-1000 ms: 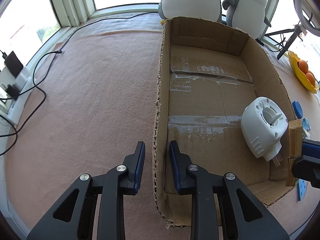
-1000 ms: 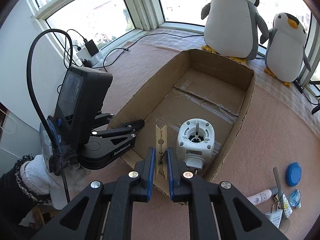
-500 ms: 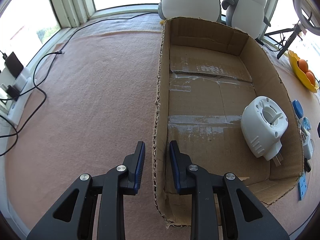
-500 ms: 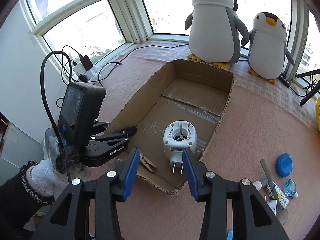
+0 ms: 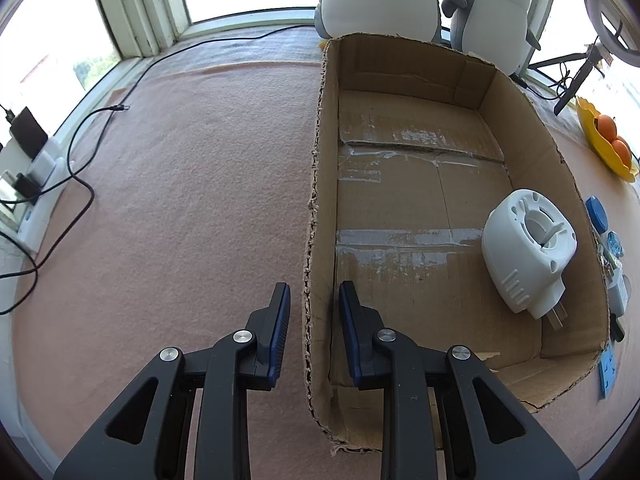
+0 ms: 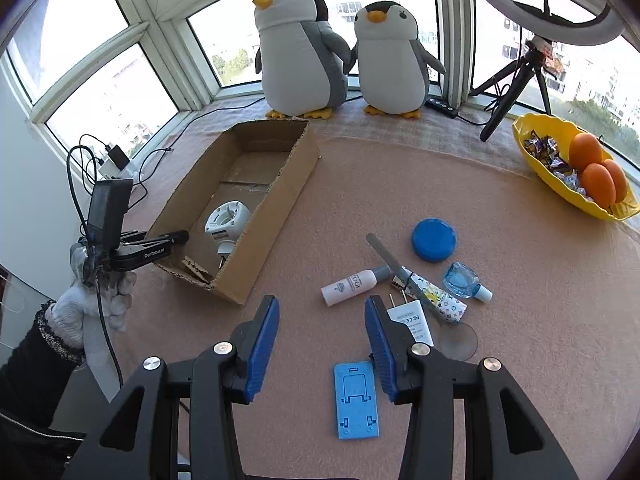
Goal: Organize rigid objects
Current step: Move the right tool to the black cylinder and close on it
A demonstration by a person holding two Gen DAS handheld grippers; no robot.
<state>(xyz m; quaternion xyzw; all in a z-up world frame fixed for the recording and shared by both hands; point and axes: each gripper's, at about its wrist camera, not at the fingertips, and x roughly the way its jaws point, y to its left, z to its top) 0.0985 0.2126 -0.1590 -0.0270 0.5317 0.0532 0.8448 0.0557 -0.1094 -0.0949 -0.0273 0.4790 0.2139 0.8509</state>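
An open cardboard box (image 5: 420,200) lies on the pink mat. Inside it are a white plug-in device (image 5: 528,256) and a wooden clothespin (image 6: 196,268) at the near end. My left gripper (image 5: 314,292) is shut on the box's left wall, one finger on each side; the right wrist view shows this gripper (image 6: 176,237) held by a gloved hand. My right gripper (image 6: 320,308) is open and empty above the mat, right of the box (image 6: 276,200). Near it lie a blue phone stand (image 6: 356,400) and a white charger (image 6: 412,318).
Right of the box lie a white bottle (image 6: 352,286), a nail file (image 6: 390,264), a blue lid (image 6: 434,239), a small blue bottle (image 6: 462,280) and a patterned tube (image 6: 436,298). A yellow fruit bowl (image 6: 520,132), two plush penguins (image 6: 300,48), a tripod (image 6: 516,80) and cables (image 5: 80,184) ring the mat.
My right gripper opened and let go of the clothespin, which now lies in the box. It then swung right, away from the box, to over the loose items. The left gripper stayed put.
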